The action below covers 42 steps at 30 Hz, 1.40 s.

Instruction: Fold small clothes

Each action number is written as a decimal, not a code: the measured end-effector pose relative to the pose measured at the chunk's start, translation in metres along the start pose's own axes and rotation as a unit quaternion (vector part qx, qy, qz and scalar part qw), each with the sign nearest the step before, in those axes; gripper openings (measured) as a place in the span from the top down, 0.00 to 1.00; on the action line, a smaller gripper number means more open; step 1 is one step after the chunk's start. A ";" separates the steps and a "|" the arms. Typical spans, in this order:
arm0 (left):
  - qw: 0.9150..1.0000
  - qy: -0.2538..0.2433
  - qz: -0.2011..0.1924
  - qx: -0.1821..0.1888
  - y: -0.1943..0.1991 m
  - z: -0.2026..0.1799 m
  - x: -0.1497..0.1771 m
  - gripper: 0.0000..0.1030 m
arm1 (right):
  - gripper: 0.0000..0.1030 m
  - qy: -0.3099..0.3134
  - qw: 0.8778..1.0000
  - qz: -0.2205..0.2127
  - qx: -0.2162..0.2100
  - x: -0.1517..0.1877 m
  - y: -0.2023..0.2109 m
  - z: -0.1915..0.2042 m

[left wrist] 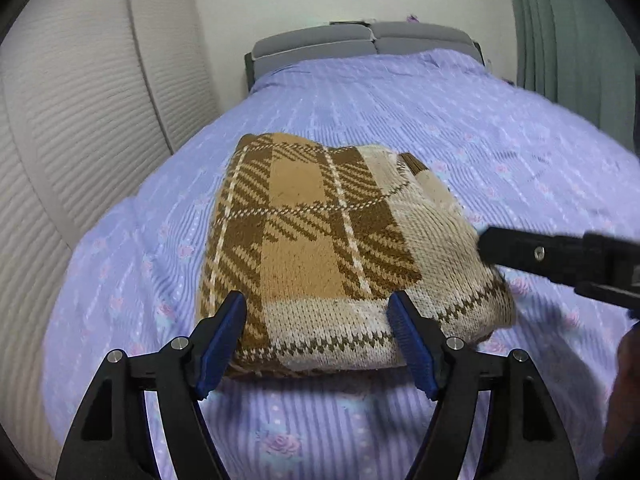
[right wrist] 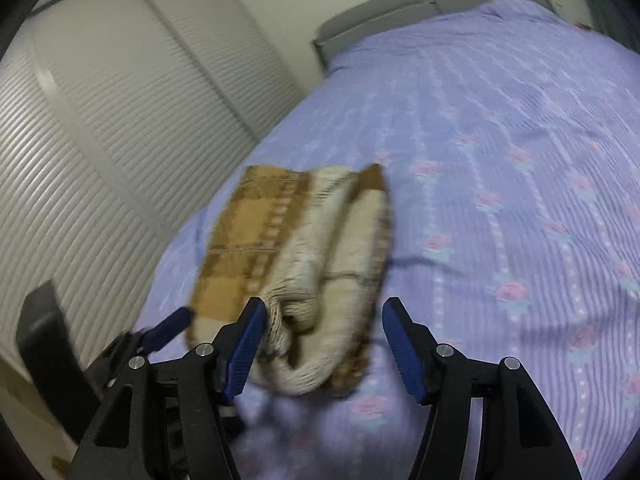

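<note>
A folded knit sweater (left wrist: 320, 240) in brown, tan and cream plaid lies on the purple flowered bedspread (left wrist: 440, 120). My left gripper (left wrist: 317, 298) stands open over the sweater's near edge, its blue pads (left wrist: 224, 340) apart and pressing on nothing. My right gripper (left wrist: 532, 254) reaches in from the right, blurred, at the sweater's right side. In the right wrist view the sweater (right wrist: 296, 256) shows its rolled cream end between the spread fingers of my right gripper (right wrist: 325, 305), which is open. My left gripper (right wrist: 168, 328) shows at the sweater's left corner.
White louvred closet doors (left wrist: 80, 140) run along the left of the bed. A grey headboard (left wrist: 360, 40) stands at the far end and a green curtain (left wrist: 568, 40) hangs at the right. A dark object (right wrist: 44, 344) stands by the doors. A hand (left wrist: 628, 380) shows at the right edge.
</note>
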<state>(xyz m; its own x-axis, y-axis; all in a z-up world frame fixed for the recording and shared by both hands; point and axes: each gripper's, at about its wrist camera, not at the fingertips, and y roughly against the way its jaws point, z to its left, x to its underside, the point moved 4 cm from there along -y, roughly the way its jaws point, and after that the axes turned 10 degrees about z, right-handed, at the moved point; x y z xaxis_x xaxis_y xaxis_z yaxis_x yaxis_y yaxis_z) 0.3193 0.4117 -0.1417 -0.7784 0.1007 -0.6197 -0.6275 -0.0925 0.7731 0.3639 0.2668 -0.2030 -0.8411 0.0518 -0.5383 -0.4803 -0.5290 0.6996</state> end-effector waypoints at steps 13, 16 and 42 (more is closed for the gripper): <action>1.000 0.020 -0.011 -0.007 -0.007 -0.007 0.009 0.23 | 0.41 -0.013 1.000 -0.020 -0.001 0.008 0.013 -0.010; 1.000 0.020 -0.007 -0.005 -0.006 -0.008 0.012 0.23 | 0.41 0.031 0.999 -0.004 -0.006 0.007 0.001 0.010; 0.998 0.042 -0.018 -0.034 0.117 -0.035 0.034 0.05 | 0.22 0.083 0.994 -0.020 0.072 0.017 0.087 -0.048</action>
<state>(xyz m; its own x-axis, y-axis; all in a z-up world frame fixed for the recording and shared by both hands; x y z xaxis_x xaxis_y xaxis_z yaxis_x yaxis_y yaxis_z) 0.2188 0.3695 -0.0770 -0.7519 0.0231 -0.6588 -0.6535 -0.1574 0.7403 0.3195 0.1811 -0.1738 -0.7739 -0.0774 -0.6286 -0.5526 -0.4024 0.7299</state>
